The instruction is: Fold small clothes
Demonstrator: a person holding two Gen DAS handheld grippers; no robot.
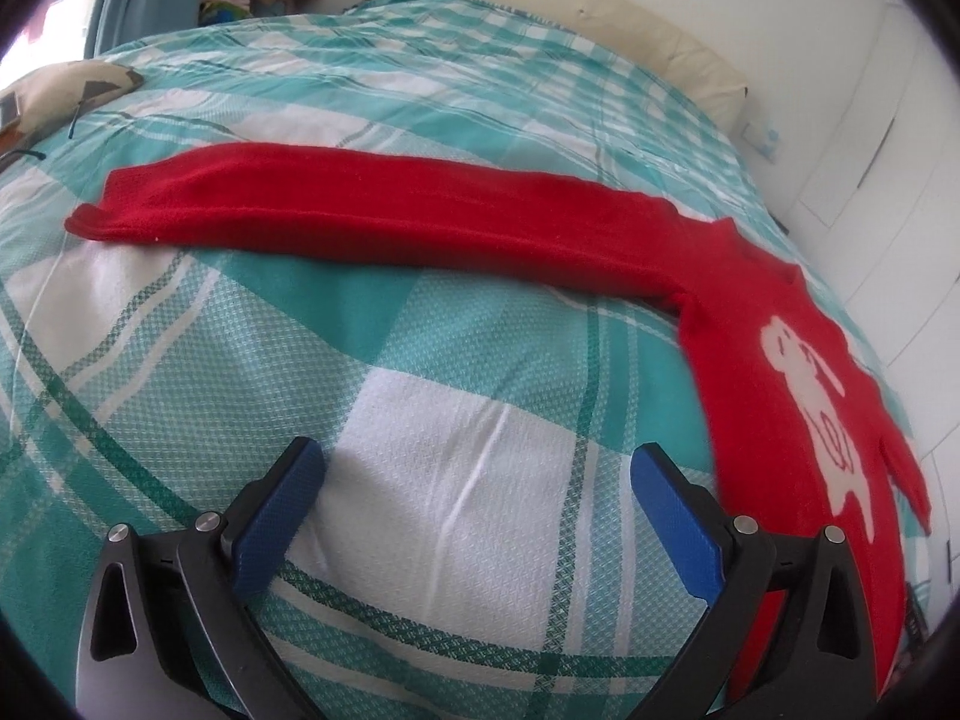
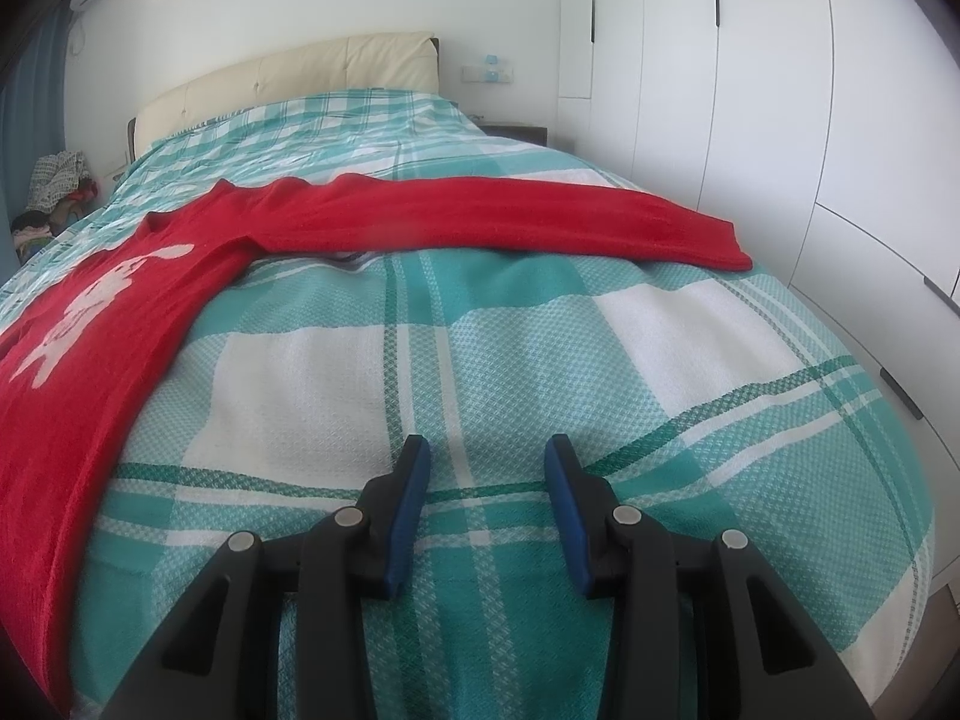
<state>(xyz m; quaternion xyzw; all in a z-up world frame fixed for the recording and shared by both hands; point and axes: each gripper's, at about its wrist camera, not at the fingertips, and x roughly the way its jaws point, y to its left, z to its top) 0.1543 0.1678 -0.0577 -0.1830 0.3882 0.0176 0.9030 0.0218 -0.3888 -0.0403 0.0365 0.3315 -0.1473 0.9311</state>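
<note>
A teal plaid bedspread (image 2: 540,348) meets a cream headboard (image 2: 288,72) beside white wardrobes (image 2: 768,90).

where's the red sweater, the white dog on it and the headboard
red sweater (image 1: 372,204), left wrist view, on the outstretched sleeve
white dog (image 1: 810,396), left wrist view, on its body
headboard (image 2: 312,69), right wrist view, on the cream padding

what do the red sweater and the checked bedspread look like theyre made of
Red sweater: looks like a soft knit, maybe wool or acrylic; matte, slightly fuzzy surface, with a white figure that seems knitted in.
Bedspread: seems a woven cotton; a small waffle-like texture shows in the teal and white checks, no sheen.
</note>
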